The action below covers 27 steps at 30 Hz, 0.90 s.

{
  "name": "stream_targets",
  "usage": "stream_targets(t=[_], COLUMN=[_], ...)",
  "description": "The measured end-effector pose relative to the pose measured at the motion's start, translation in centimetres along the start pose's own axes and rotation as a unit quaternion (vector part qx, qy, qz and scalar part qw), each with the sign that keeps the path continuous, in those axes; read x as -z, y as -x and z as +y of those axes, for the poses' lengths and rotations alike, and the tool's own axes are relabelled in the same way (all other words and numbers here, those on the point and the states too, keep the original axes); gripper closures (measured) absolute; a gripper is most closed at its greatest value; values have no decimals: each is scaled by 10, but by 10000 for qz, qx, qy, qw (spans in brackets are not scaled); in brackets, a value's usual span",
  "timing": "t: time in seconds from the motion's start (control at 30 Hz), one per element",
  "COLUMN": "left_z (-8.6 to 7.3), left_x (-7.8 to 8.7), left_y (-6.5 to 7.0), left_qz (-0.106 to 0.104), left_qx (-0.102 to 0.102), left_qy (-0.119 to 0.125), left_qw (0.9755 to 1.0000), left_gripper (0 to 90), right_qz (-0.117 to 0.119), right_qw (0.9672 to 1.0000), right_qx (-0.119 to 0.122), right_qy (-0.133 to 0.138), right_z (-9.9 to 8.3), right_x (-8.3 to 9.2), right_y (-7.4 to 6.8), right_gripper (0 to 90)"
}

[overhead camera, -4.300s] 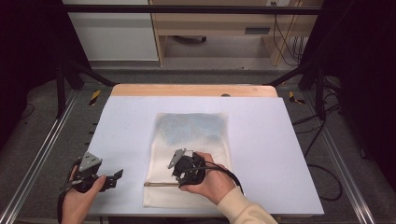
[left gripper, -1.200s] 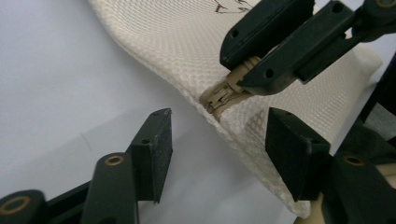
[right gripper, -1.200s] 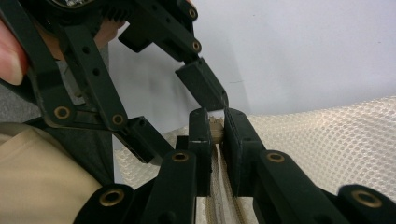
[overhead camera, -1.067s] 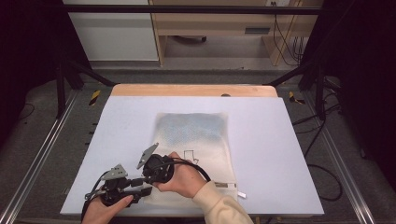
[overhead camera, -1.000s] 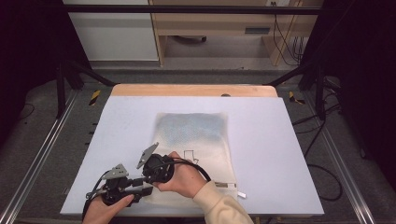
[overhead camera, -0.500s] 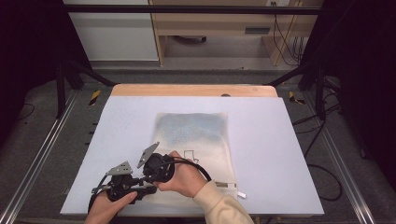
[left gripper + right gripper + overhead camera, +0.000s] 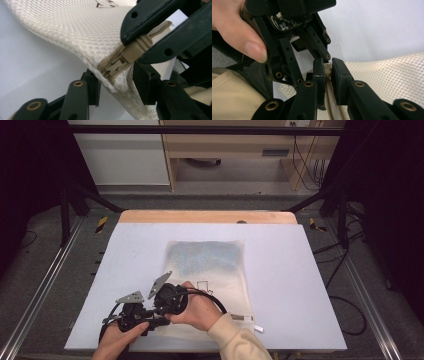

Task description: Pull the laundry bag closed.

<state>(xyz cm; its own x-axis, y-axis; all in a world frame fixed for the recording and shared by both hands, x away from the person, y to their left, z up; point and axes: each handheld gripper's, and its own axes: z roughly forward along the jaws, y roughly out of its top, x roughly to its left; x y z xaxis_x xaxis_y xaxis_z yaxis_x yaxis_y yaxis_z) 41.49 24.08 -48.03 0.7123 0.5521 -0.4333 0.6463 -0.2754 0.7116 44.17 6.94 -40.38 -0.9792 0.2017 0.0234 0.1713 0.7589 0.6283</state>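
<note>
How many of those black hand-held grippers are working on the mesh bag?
2. The left black two-jaw gripper sits at the cream mesh zip bag's near-left corner; the right black two-jaw gripper is beside it, clamping the zip pull.

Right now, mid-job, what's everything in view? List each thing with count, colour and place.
Mesh zip bag: one, cream, flat at the table's middle.
Zipper pull: one, beige plastic, at the bag's near-left corner, pinched by the right gripper.
White table top: one, wooden strip along its far edge.
Left gripper: one, black, jaws just been closing, astride the bag's corner edge, not yet pressing.
Right gripper: one, black, shut on the pull.
Hands: two, at the near edge.
</note>
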Motion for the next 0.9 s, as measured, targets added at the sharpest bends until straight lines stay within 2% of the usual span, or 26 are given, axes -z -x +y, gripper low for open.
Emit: stream_targets(t=[0.2, 0.43, 0.63, 0.9], left_z=[1, 2, 2, 1], left_x=[-6, -5, -4, -4], left_y=[-1, -1, -1, -2], left_qz=[-56, 63, 74, 103], left_qx=[-2, -77, -108, -50], left_qy=[-103, -114, -133, -119], left_qw=[9999, 9999, 9998, 9999], left_gripper=[674, 755, 790, 837], right_qz=[-6, -50, -68, -91], right_qw=[10000, 10000, 10000, 9998], right_qx=[-1, 35, 24, 148], right_qy=[7, -45, -61, -99], right_z=[-1, -4, -4, -5], right_x=[0, 0, 0, -1], right_y=[1, 2, 2, 1], right_gripper=[819, 819, 819, 819])
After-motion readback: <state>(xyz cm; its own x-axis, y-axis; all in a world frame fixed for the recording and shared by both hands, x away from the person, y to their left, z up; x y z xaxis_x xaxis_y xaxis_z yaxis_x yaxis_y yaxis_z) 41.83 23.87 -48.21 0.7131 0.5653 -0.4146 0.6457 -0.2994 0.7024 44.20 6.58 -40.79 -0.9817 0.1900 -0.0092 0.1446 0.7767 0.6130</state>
